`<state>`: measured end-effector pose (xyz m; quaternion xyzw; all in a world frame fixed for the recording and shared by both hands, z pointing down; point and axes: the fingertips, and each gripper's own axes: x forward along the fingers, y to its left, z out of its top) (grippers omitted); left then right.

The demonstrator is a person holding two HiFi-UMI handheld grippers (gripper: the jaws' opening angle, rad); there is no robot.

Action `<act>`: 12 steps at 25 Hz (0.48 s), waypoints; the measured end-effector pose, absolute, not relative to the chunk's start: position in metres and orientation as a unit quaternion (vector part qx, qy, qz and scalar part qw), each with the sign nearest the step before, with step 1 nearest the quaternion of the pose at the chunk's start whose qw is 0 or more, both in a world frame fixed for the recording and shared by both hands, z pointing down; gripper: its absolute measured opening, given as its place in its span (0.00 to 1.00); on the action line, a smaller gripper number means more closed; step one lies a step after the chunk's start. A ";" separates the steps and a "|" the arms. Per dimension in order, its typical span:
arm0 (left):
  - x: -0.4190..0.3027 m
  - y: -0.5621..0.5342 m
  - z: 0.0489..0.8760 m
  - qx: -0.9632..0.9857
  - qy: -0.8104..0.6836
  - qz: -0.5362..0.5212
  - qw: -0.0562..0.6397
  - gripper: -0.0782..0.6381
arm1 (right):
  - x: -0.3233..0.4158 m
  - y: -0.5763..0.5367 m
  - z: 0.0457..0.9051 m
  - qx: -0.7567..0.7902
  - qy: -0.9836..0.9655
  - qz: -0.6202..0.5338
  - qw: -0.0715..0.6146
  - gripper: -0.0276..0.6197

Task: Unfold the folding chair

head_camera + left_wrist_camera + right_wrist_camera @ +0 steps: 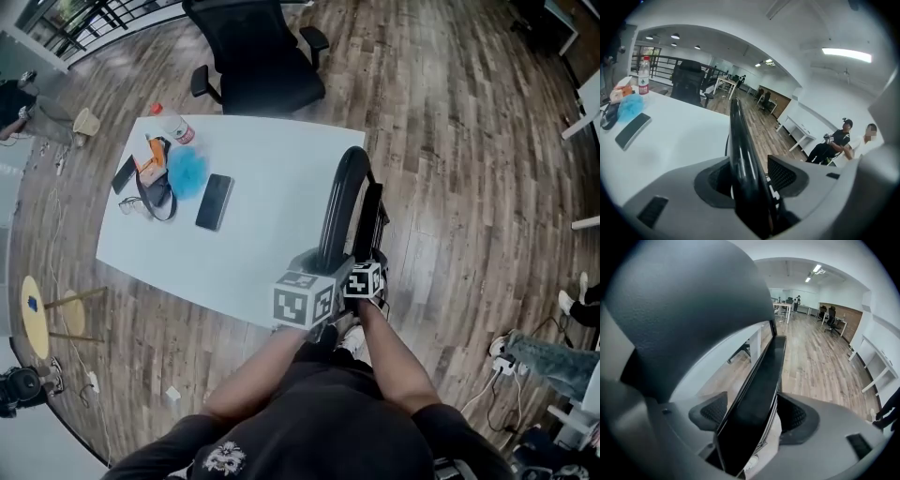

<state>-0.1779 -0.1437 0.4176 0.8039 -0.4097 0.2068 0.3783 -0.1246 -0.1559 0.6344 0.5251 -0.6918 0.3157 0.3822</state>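
Note:
The folded black chair stands upright against the near right edge of the white table. My left gripper straddles its curved black back tube. The tube runs between the jaws, and a gap shows beside the right pad, so the left gripper is open. My right gripper sits just right of it, around the flat black seat panel. Floor and table show between the panel and both pads, so the right gripper is open too. The chair's legs are hidden below my arms.
On the table's far left lie a phone, a blue puff, a bottle and small items. A black office chair stands behind the table. A yellow stool is at the left. Someone's legs are at the right.

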 end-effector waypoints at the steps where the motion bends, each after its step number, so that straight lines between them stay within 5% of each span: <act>1: -0.177 -0.144 0.418 0.804 -0.408 0.213 0.377 0.40 | -0.125 -0.156 0.638 0.524 -0.688 0.318 0.388 0.55; 12: -0.181 -0.145 0.422 0.803 -0.399 0.255 0.361 0.30 | -0.122 -0.157 0.636 0.530 -0.690 0.323 0.371 0.48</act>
